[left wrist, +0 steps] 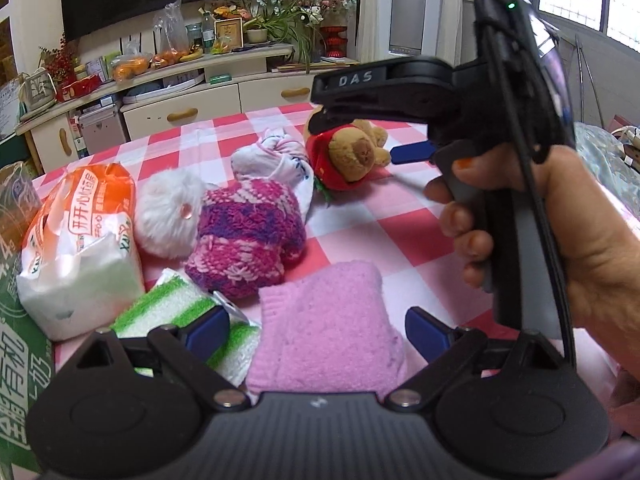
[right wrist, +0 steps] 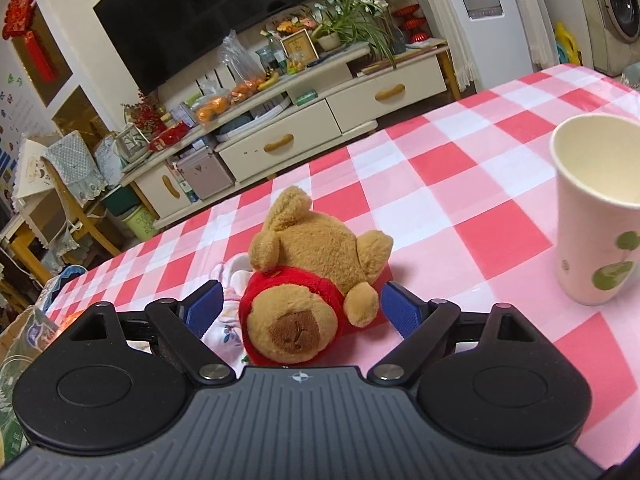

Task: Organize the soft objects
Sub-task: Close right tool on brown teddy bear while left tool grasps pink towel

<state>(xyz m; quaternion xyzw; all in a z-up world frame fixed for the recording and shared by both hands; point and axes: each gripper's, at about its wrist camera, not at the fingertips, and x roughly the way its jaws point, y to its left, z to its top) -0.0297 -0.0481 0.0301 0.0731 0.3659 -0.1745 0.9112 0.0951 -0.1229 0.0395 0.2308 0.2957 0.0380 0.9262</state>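
Observation:
A folded pink cloth [left wrist: 324,332] lies on the red-and-white checked table [left wrist: 380,220], between the wide-apart blue pads of my left gripper [left wrist: 316,330], which is open. A brown plush bear in a red shirt [right wrist: 304,308] lies on its back, head toward the camera. My right gripper [right wrist: 303,308] is open and straddles its head, and its right pad sits close to one paw. In the left wrist view a hand holds the right gripper [left wrist: 360,136] over the bear [left wrist: 352,156]. A white floral cloth bundle [left wrist: 276,160] lies beside the bear.
A pink-purple knitted piece [left wrist: 244,236], a white fluffy toy [left wrist: 168,212], an orange tissue pack [left wrist: 76,240] and a green-striped sponge [left wrist: 172,304] crowd the left. A green printed box [left wrist: 20,340] borders the left edge. A paper cup [right wrist: 592,216] stands to the bear's right.

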